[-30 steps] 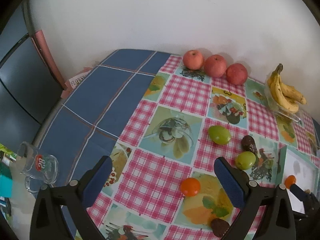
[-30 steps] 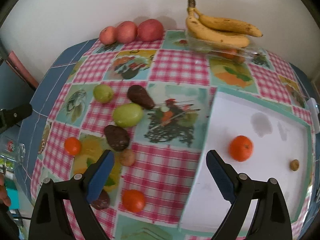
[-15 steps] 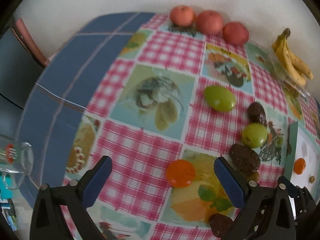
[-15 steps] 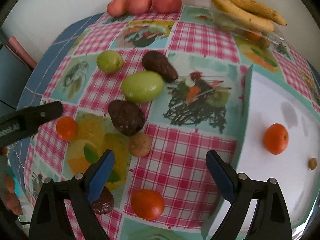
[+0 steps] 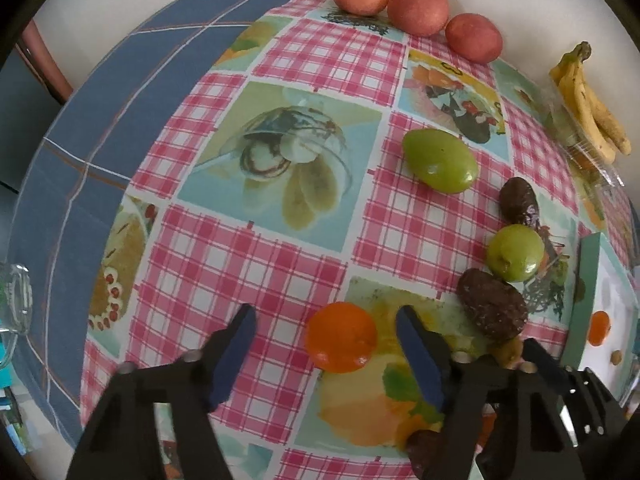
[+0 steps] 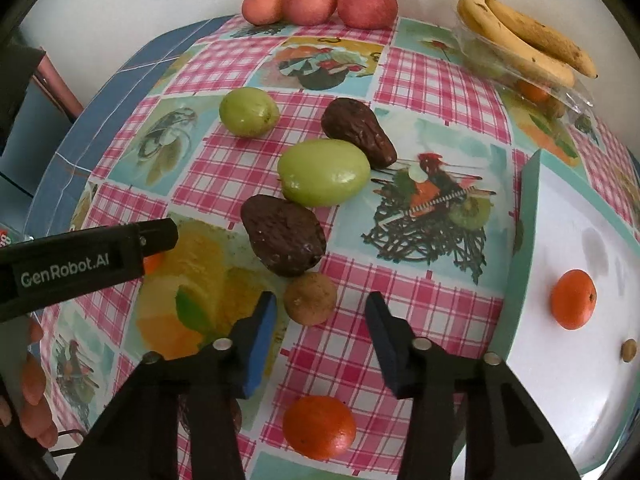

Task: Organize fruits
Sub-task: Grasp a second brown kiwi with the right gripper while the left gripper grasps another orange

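— How far along would you say they are?

— Barely started, I'd judge. The white tray (image 6: pixel 532 364) on the right holds one orange (image 6: pixel 573 299) and a small brown nut-like thing (image 6: pixel 628 350); nearly everything else lies loose on the bench (image 5: pixel 256 272).

— What's left out there?

— Two green fruits, the oval one (image 6: pixel 323 177) and the rounder one (image 6: pixel 249 111), two dark wrinkled fruits (image 6: pixel 283 240), a small brown round fruit (image 6: pixel 310 298), and two more oranges. Three red apples (image 6: pixel 320 2) sit in a row by the wall, and the bananas (image 6: pixel 520 36) rest on a clear pack.

— And the grippers?

— The left gripper (image 5: pixel 326 346) has its fingers spread wide on either side of an orange (image 5: pixel 341 337), not touching it as far as I can tell. The right gripper (image 6: pixel 320 338) is open too, with the small brown fruit just ahead of its gap. The other orange (image 6: pixel 319 426) lies beneath it.
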Tool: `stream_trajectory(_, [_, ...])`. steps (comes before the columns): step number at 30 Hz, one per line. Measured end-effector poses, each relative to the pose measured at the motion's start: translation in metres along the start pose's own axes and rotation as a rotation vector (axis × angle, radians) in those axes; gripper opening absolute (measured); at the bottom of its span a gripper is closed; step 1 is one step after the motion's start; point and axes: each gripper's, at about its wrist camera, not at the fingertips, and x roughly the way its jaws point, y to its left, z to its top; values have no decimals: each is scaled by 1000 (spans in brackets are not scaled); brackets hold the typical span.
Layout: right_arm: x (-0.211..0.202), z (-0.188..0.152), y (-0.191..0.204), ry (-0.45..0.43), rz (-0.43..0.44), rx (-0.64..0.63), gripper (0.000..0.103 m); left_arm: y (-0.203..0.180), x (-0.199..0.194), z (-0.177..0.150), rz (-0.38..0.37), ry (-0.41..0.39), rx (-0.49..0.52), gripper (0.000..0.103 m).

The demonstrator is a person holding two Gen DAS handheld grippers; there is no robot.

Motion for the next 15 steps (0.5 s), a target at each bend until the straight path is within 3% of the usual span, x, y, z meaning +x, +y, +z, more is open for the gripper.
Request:
stream_trajectory(2, [0, 1, 1, -3, 3, 1, 34, 0, 1, -1, -15, 1, -12, 53])
stream_trajectory(4, [-1, 1, 1, -6, 10, -1, 27, 2, 2, -2, -25, 6, -19, 46])
stream_trajectory(6, [2, 4, 3, -8, 14, -3, 27, 3, 4, -3, -55, 10, -28, 38])
stream_trajectory(15, [-17, 1, -6, -33, 38, 9, 27, 2, -18, 5, -89, -53, -24, 37])
